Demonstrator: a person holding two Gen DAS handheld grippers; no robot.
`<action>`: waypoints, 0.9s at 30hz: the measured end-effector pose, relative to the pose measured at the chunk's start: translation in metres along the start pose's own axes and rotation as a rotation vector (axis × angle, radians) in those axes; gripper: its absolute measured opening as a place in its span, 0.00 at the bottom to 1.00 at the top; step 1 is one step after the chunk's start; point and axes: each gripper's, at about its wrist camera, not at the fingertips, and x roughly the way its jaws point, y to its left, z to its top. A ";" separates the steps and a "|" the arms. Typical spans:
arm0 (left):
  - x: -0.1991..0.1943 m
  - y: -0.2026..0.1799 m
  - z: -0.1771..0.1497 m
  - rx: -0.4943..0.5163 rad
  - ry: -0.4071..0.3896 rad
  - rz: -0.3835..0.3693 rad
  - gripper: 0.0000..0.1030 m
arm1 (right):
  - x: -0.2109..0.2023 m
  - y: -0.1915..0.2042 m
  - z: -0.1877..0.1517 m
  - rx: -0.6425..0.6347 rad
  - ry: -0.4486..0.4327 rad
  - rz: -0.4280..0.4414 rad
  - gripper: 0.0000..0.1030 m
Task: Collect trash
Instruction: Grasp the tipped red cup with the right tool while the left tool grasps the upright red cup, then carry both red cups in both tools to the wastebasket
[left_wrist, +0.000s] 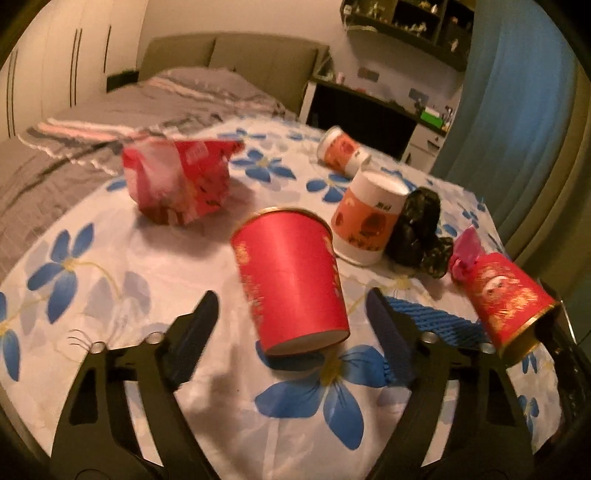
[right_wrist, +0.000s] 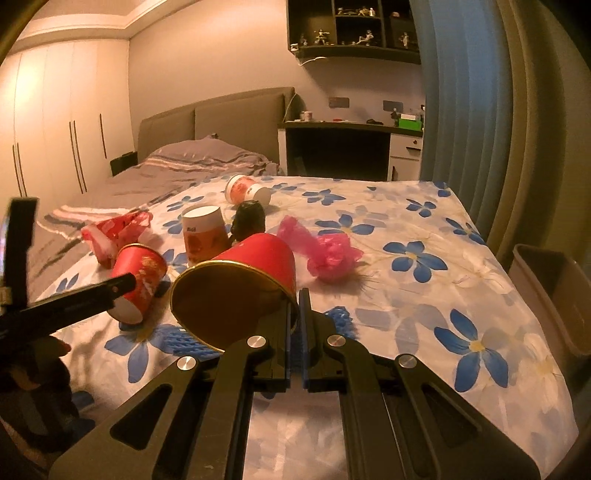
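My right gripper (right_wrist: 294, 301) is shut on the rim of a red paper cup (right_wrist: 236, 291), held tilted above the flowered sheet; this cup also shows at the right of the left wrist view (left_wrist: 511, 299). My left gripper (left_wrist: 291, 314) is open, its fingers either side of a second red cup (left_wrist: 291, 284), upside down on the sheet, also seen in the right wrist view (right_wrist: 138, 282). An orange-and-white cup (left_wrist: 364, 218) stands upside down behind it, and another (left_wrist: 341, 149) lies on its side farther back. A red crumpled wrapper (left_wrist: 177, 177), a black bag (left_wrist: 419, 230) and a pink bag (right_wrist: 325, 253) lie nearby.
A grey bin (right_wrist: 554, 295) stands at the bed's right side. A blue mesh piece (right_wrist: 340, 319) lies under the right gripper. The grey blanket (left_wrist: 55, 158) covers the bed's left part. A desk (right_wrist: 343, 144) and blue curtain (right_wrist: 458, 110) are behind.
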 end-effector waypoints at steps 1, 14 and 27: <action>0.004 0.001 0.000 -0.003 0.014 0.000 0.69 | -0.001 -0.001 0.000 0.001 -0.002 0.000 0.05; 0.008 -0.003 -0.002 0.001 0.023 -0.034 0.57 | -0.006 -0.012 0.001 0.010 -0.020 0.008 0.05; -0.047 -0.032 -0.010 0.047 -0.094 -0.088 0.57 | -0.025 -0.033 0.003 0.039 -0.059 -0.005 0.05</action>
